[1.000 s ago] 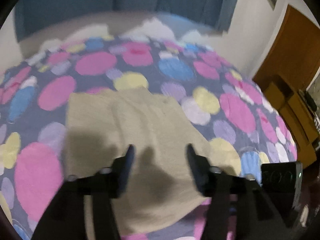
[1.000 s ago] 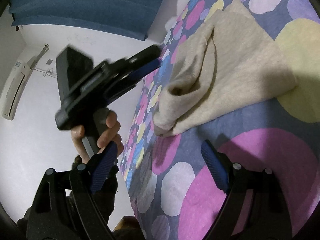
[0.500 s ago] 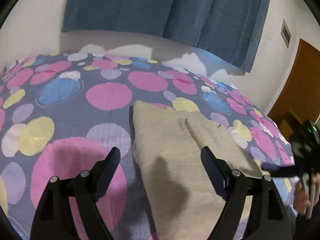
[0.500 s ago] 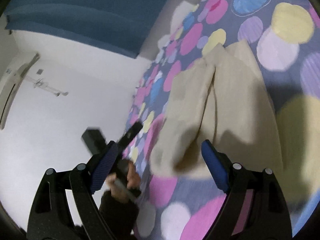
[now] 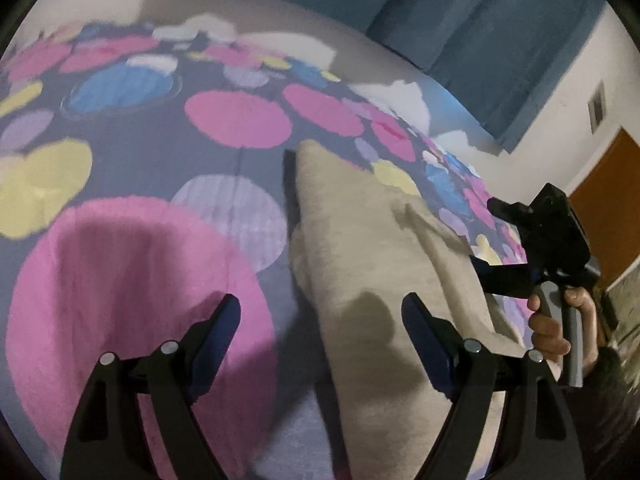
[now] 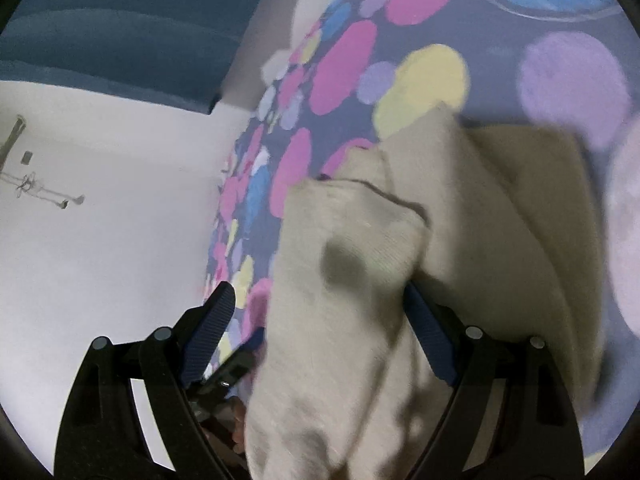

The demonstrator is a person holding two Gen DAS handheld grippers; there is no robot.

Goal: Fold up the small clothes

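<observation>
A beige knit garment [image 5: 372,280] lies partly folded on the dotted bedspread [image 5: 140,248]. My left gripper [image 5: 320,332] is open and empty, low over the garment's left edge. The right gripper, held in a hand, shows in the left wrist view [image 5: 536,248] at the garment's right side. In the right wrist view my right gripper [image 6: 320,320] is open, and the garment [image 6: 340,280] fills the gap between its fingers, very close to the camera. Whether the fingers touch the cloth I cannot tell.
The bedspread [image 6: 420,40] has pink, yellow, blue and lilac dots. A blue curtain [image 5: 480,20] hangs on the white wall behind the bed. A wooden door [image 5: 608,200] stands at the right.
My right gripper has moved in close to the garment, which now sits between its open fingers. My left gripper has dropped lower toward the garment's left edge. Both stay open.
</observation>
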